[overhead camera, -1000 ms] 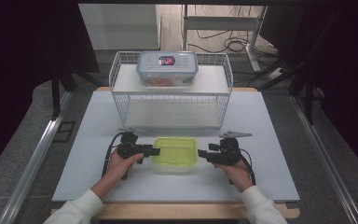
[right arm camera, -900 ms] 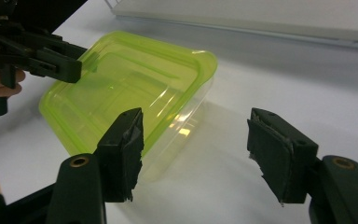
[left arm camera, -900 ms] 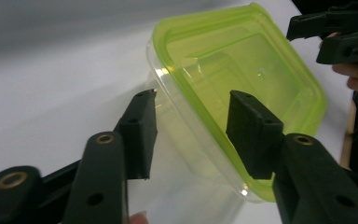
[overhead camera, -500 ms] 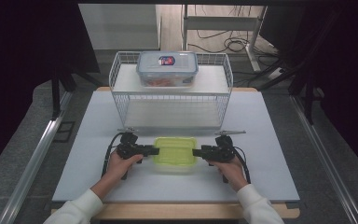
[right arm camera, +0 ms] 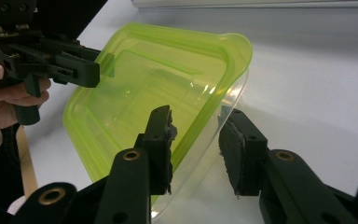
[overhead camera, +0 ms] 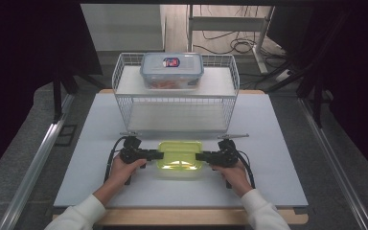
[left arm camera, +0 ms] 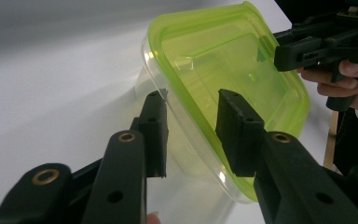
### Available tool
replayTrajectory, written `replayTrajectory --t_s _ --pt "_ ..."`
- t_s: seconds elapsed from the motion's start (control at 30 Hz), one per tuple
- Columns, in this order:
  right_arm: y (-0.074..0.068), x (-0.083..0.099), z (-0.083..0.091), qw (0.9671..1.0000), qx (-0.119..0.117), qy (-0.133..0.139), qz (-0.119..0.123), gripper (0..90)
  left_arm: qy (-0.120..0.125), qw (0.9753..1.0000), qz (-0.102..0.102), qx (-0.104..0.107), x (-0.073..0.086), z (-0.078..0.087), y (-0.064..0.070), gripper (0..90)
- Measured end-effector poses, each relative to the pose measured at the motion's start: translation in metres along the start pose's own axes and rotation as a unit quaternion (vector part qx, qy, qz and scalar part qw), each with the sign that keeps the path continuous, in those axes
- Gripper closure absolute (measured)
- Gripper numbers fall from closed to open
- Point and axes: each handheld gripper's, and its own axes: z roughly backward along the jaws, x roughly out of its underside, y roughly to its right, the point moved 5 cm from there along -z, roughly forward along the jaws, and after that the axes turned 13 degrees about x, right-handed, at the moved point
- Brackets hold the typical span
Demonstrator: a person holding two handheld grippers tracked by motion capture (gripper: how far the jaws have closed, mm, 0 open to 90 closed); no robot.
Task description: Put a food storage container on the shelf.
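At the near middle of the white table (overhead camera: 278, 143), the left gripper (left arm camera: 189, 121) straddles one short edge of a clear container with a lime-green lid (overhead camera: 179, 154), one jaw under the rim against the clear wall, the other over the lid. Its jaws stand parted around the rim; whether the pads actually press it I cannot tell. The right gripper (right arm camera: 196, 135) sits the same way on the opposite edge, jaws apart with the rim between them, contact equally unclear.

From above, both tools merely appear to meet the container's two ends, which hides the gap between jaws; the gripper views show that gap. The high view alone adds a wire basket (overhead camera: 124, 103) farther back and a clear lidded box (overhead camera: 171, 71) standing on a white shelf inside it.
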Motion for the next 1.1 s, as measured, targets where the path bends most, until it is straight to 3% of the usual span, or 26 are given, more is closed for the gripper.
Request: replayTrajectory --t_s 0.33,0.53,0.67,1.1 --pt "-0.005 0.001 0.006 0.9999 0.003 0.010 0.007 69.3 0.003 0.9999 -0.015 -0.004 0.005 0.003 0.009 68.3" --pt "-0.007 0.002 0.010 0.9999 0.000 0.014 -0.002 72.4 0.003 0.9997 -0.023 -0.010 0.007 0.005 0.014 69.4" --pt "-0.006 0.000 0.013 0.9996 -0.001 0.024 -0.012 76.2 0.009 0.9997 -0.023 -0.005 0.006 0.007 0.017 72.6" --pt "-0.008 -0.001 0.017 0.9994 0.009 0.035 0.001 80.1 0.024 0.9994 -0.025 -0.008 0.005 0.010 0.021 78.8"
